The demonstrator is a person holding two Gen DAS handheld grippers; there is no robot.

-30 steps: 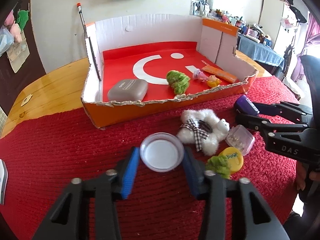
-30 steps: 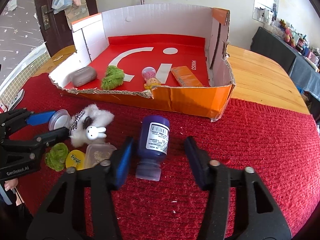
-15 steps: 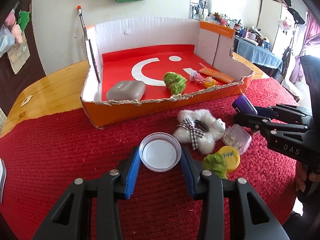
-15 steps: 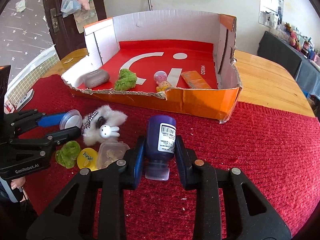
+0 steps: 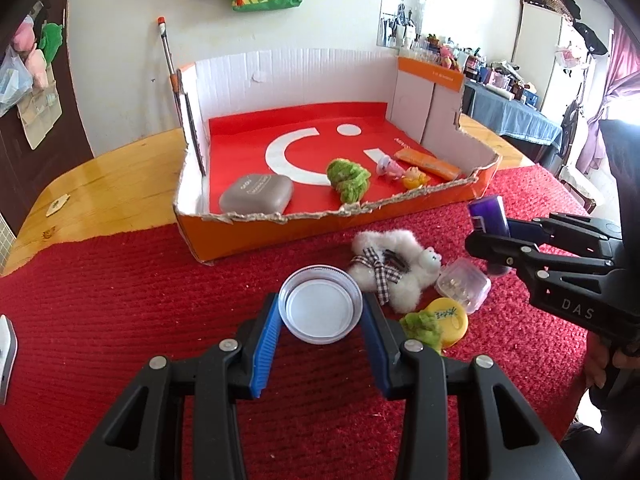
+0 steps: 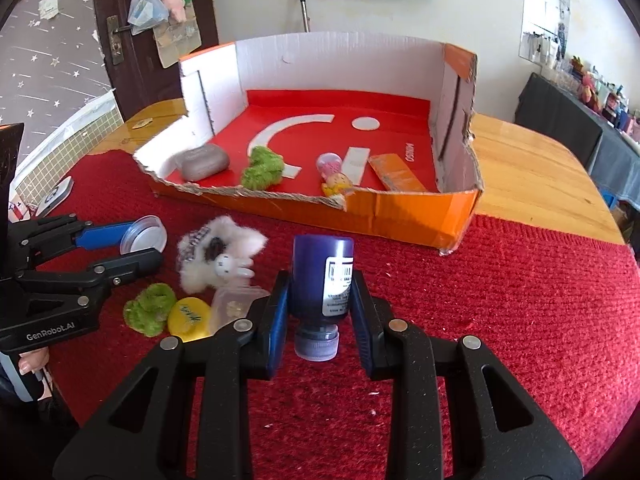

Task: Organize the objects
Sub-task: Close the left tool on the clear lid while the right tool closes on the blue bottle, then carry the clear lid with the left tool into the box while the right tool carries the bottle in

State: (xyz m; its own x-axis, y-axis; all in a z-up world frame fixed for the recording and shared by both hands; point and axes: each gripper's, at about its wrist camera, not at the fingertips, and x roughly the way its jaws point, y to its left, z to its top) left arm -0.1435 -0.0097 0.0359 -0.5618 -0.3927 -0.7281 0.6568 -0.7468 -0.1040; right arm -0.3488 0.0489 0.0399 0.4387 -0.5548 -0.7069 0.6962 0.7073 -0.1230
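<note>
On the red knitted cloth, in front of the cardboard box, both grippers are now clamped on their objects; one second ago both sets of jaws stood open around them. The left gripper grips a round translucent lid by its rim, blue pads touching either side, and the lid now appears raised off the cloth. The right gripper grips a purple bottle by its body, cap toward the camera, barcode label upward. The bottle has left the cloth and sits higher than before.

Box contents: a grey case near the left wall, a green fuzzy toy at centre, a small pink-and-yellow figure beside it, and a flat orange packet toward the right wall. The box front wall is low and torn along its edge; the back and side walls stand tall.

Loose on the cloth between the grippers: a white plush rabbit, a clear small container, a yellow disc and a second green fuzzy piece, all close together. Open cloth lies to the right of the bottle, and bare red floor fills the rear half of the box.
</note>
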